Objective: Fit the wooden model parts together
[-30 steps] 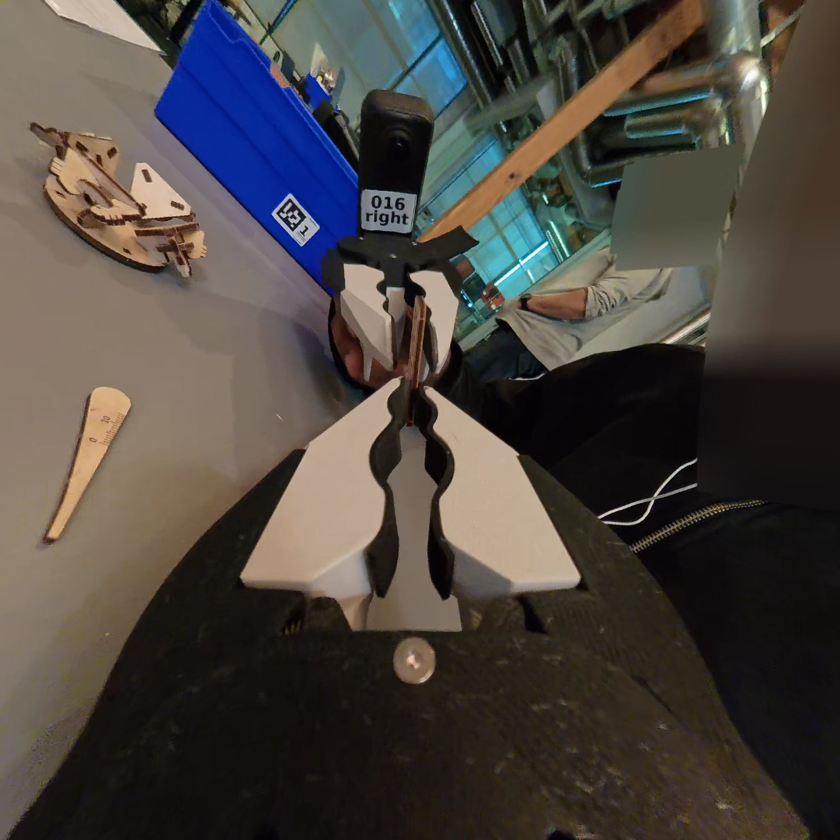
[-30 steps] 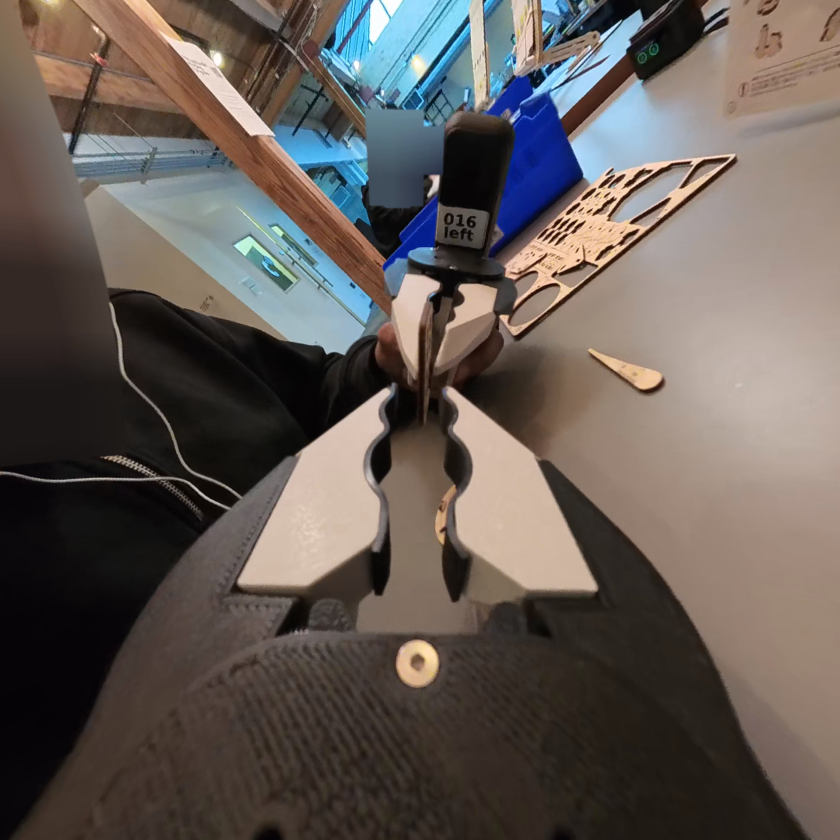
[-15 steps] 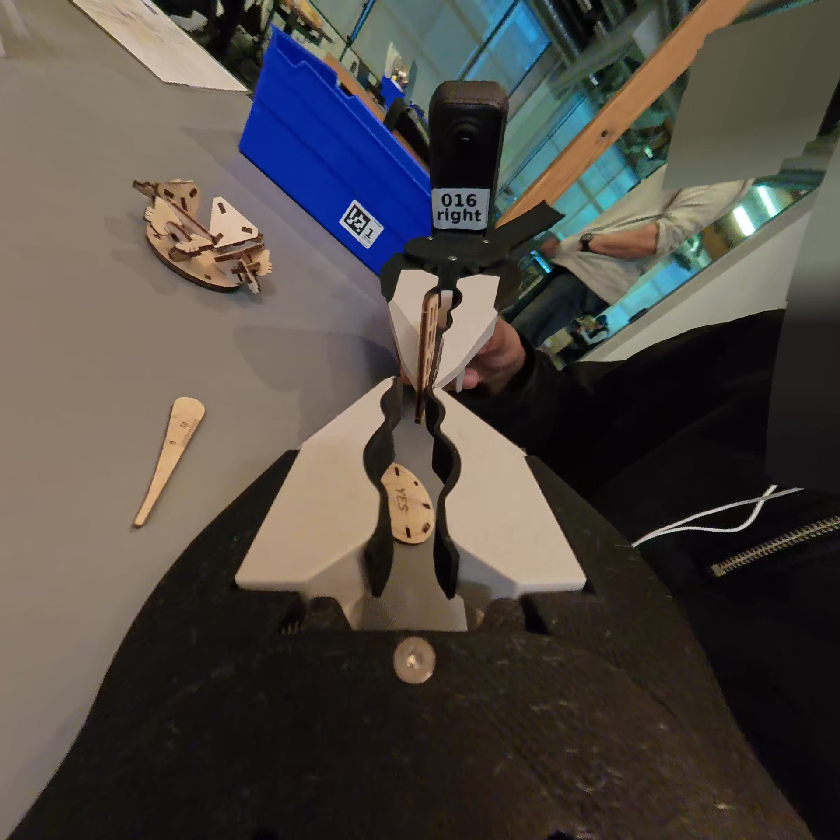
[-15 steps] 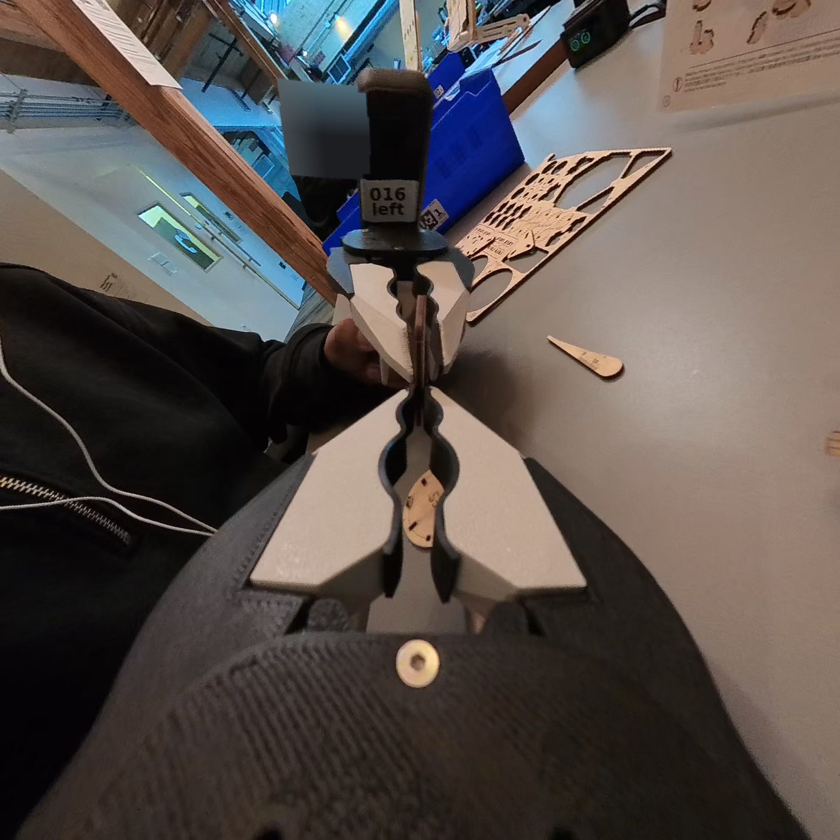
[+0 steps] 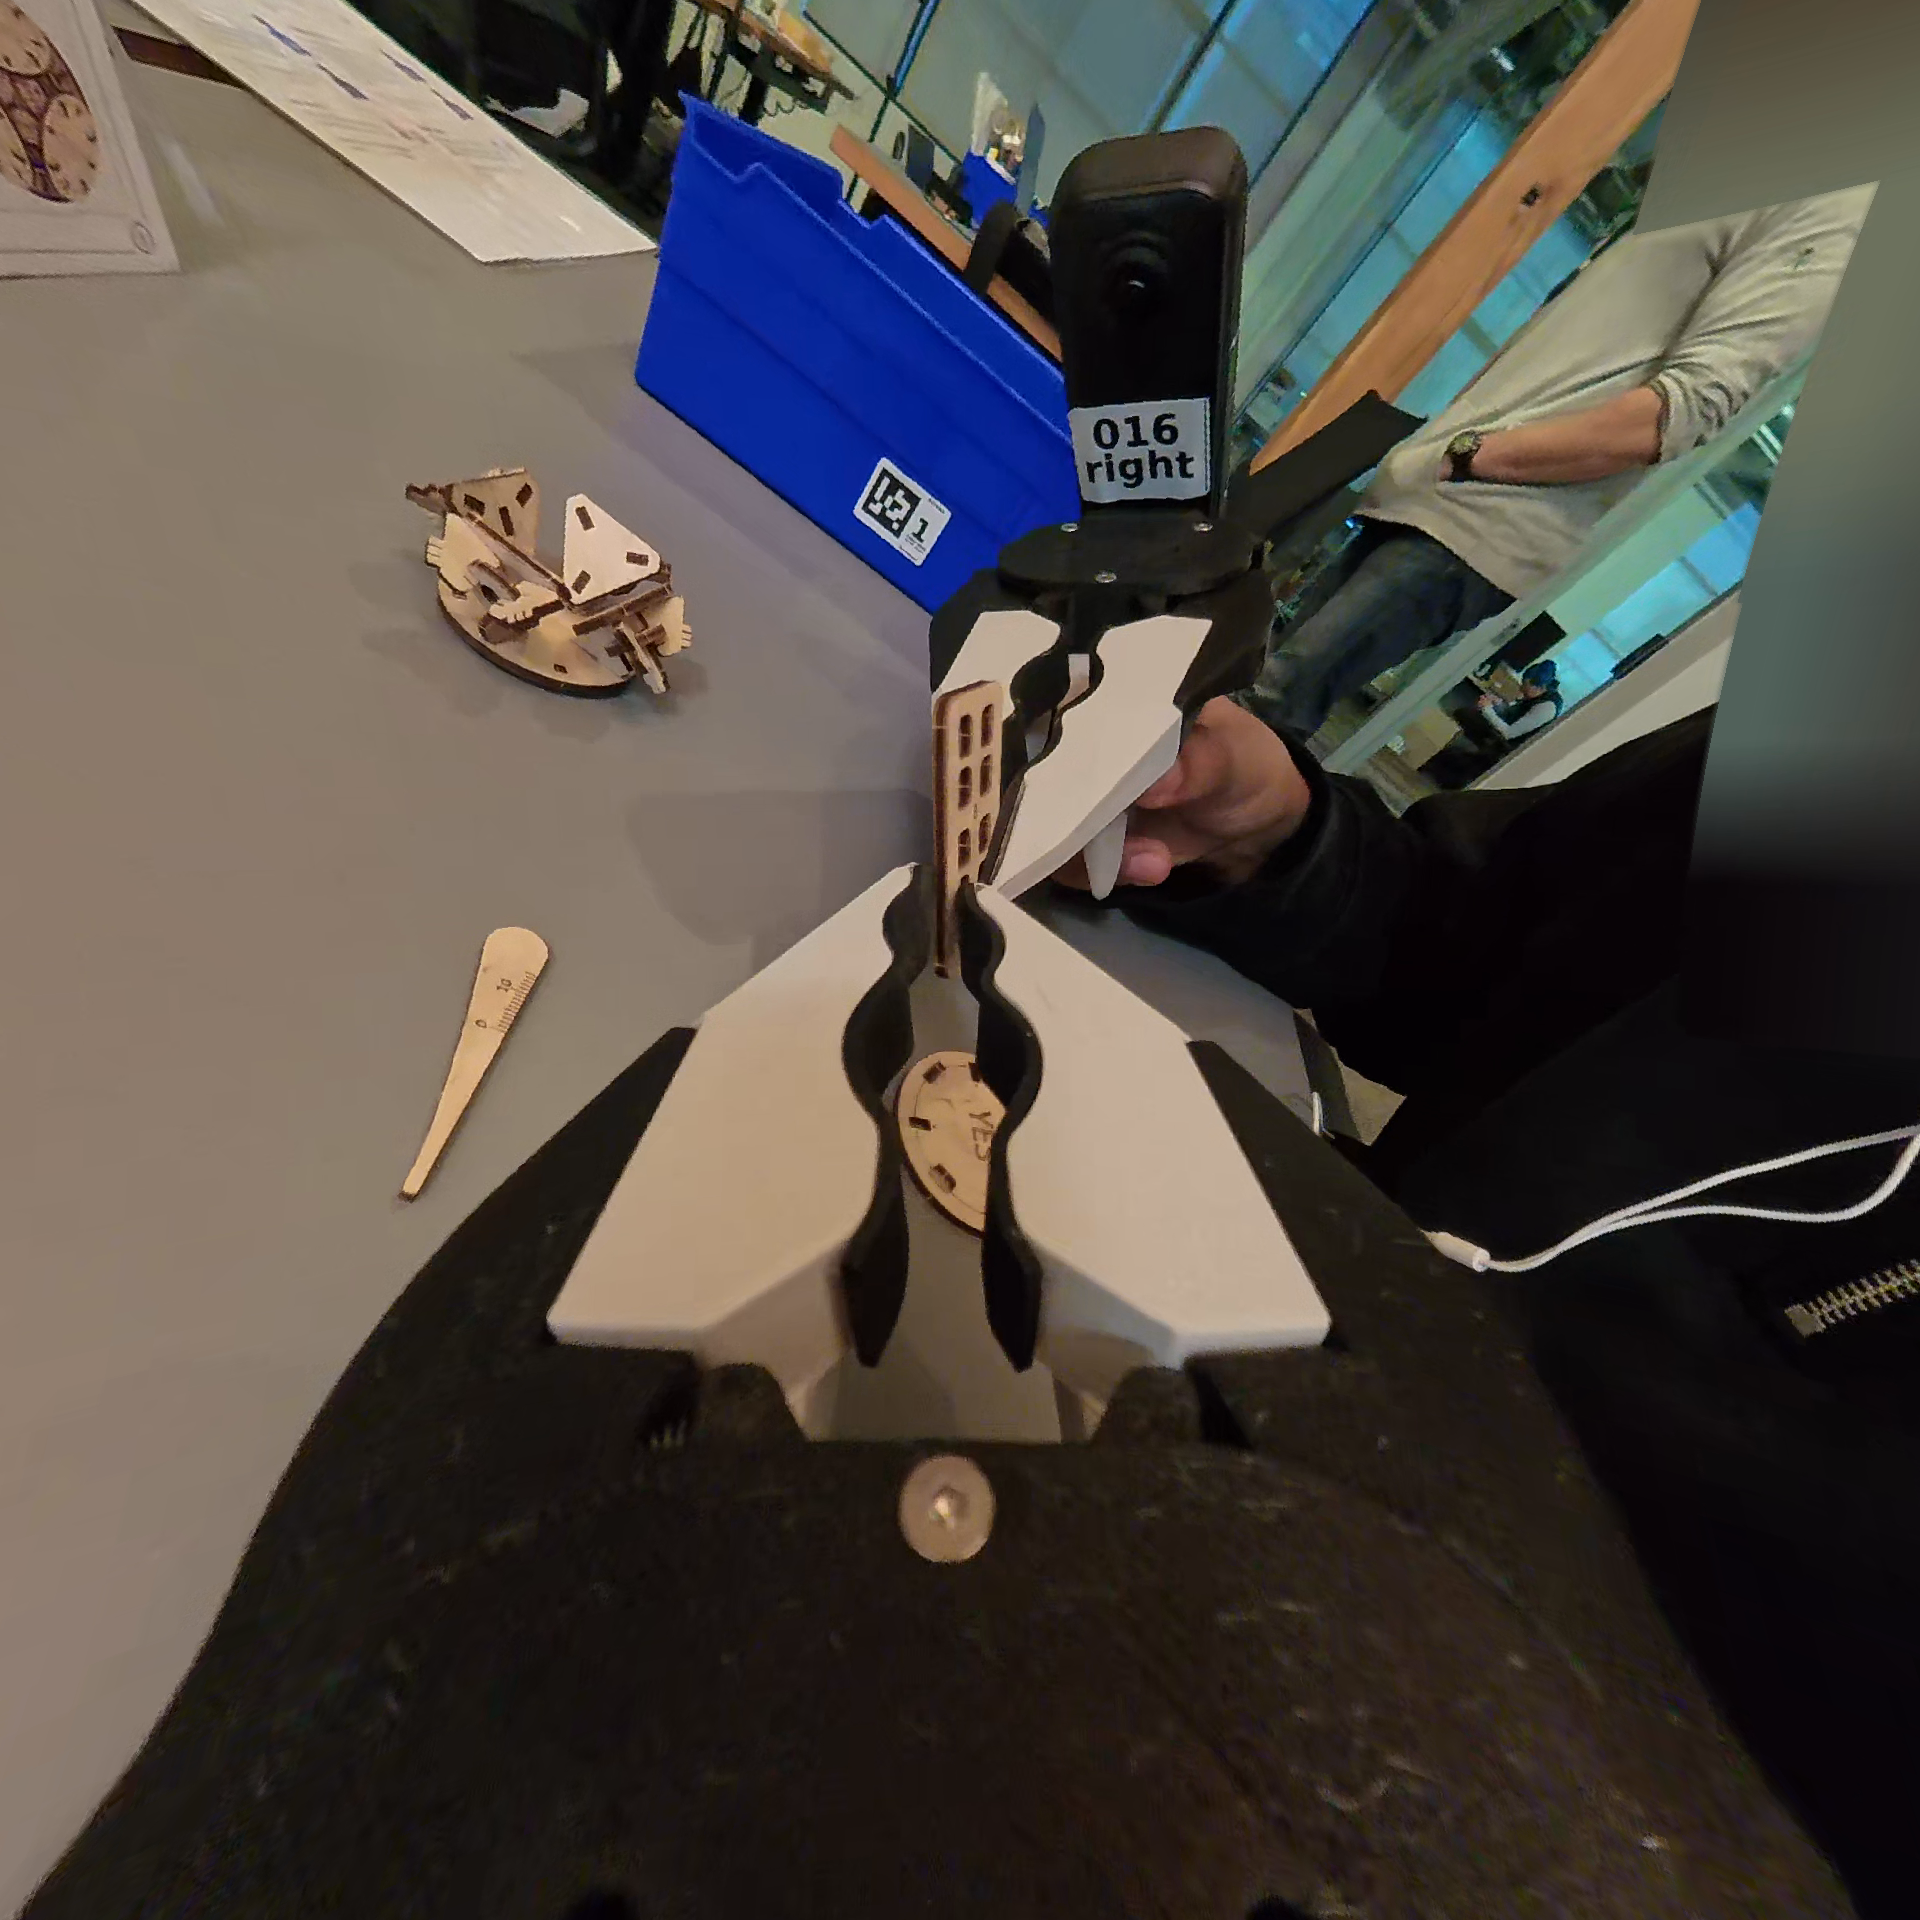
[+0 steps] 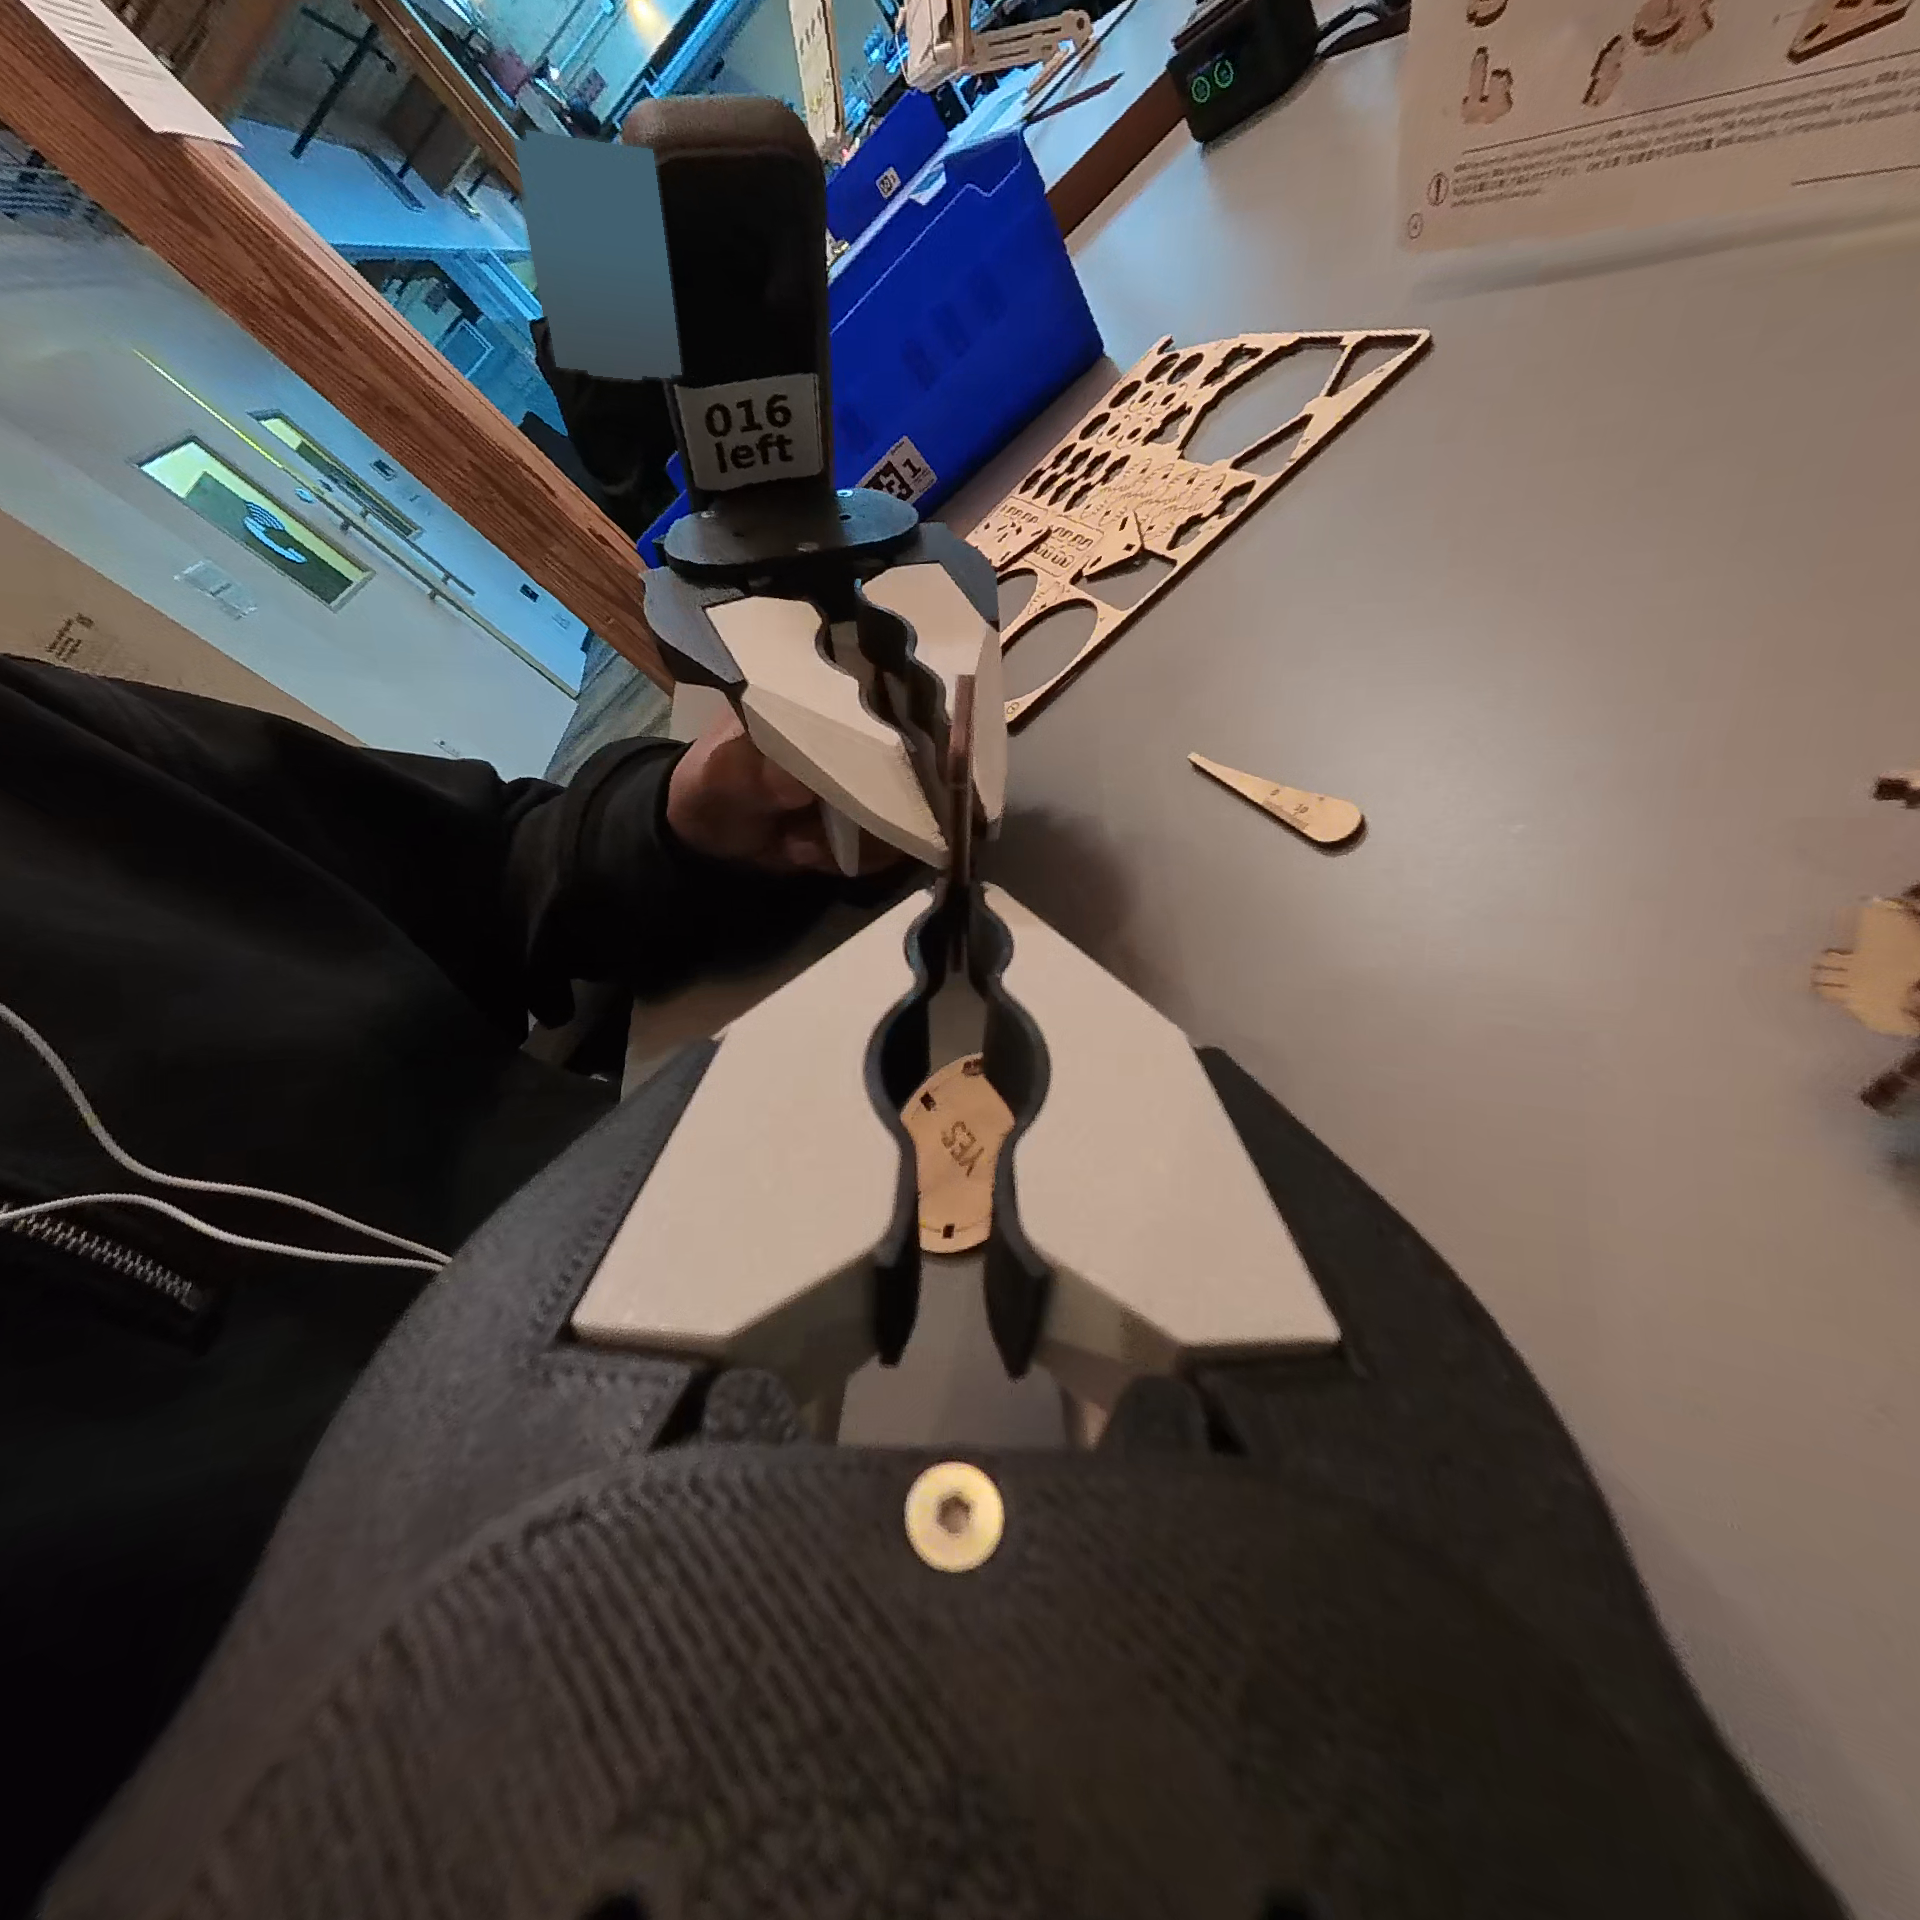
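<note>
Grey desk (image 5: pixel 208 831) beneath both claws. Blue bin (image 5: pixel 831 343) beyond left claw, cut-out plywood sheet (image 6: pixel 1195 468) beyond right claw.

Left claw (image 5: pixel 940 899) clamped on lower end of slotted wooden strip (image 5: pixel 966 779). Right claw (image 6: pixel 951 904) clamped on same strip's other end, tips nearly meeting.

Wooden disc (image 5: pixel 951 1132) on desk under left claw; tapered wooden gauge (image 5: pixel 478 1049) left of it.

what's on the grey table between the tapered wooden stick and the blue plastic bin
Left wrist view: the half-built plywood model on its round base lies between stick and bin.
</note>
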A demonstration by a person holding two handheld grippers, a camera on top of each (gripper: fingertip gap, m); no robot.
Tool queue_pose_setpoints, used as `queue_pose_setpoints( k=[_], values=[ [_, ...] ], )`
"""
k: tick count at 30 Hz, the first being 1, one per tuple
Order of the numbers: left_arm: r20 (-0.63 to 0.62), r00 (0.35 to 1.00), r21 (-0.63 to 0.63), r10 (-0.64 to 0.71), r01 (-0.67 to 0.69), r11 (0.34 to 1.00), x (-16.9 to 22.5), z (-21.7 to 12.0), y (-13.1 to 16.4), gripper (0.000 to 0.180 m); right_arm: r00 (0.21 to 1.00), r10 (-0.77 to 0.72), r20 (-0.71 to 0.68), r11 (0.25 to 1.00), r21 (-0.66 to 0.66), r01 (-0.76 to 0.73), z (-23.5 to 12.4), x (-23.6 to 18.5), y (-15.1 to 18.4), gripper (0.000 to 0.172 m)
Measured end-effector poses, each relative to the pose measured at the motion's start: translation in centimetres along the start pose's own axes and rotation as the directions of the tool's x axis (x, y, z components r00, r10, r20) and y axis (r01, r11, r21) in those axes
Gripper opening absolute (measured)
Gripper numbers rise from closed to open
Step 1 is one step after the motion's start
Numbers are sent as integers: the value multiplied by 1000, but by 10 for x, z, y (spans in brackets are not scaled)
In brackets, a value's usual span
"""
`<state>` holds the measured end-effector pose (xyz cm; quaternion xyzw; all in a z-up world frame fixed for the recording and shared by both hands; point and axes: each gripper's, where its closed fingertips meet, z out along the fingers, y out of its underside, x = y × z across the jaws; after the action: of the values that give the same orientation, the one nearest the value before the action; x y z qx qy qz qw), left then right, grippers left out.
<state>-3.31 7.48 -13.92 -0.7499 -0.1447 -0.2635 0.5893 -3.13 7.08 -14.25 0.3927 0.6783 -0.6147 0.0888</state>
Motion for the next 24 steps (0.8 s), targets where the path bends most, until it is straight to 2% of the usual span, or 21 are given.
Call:
queue_pose_setpoints(
  k=[7, 11, 17, 24],
  values=[
    [68, 997, -50, 48, -44, 998, -6, 0, 5, 0, 998, -25, -55, 999, -27, 23, 4, 3, 6, 1],
    [72, 997, -53, 35, -31, 998, -6, 0, 5, 0, 999, -7, -51, 1000, -24, 5, 4, 1, 6, 0],
    [150, 988, -93, 42, -28, 995, -13, 2, 11, 0, 994, -33, -106, 998, -51, 27, 7, 6, 10, 2],
    [88, 994, -45, 60, -56, 997, -7, 2, 2, 0, 999, -12, -45, 1000, -12, 12, 2, 3, 3, 0]
  ],
)
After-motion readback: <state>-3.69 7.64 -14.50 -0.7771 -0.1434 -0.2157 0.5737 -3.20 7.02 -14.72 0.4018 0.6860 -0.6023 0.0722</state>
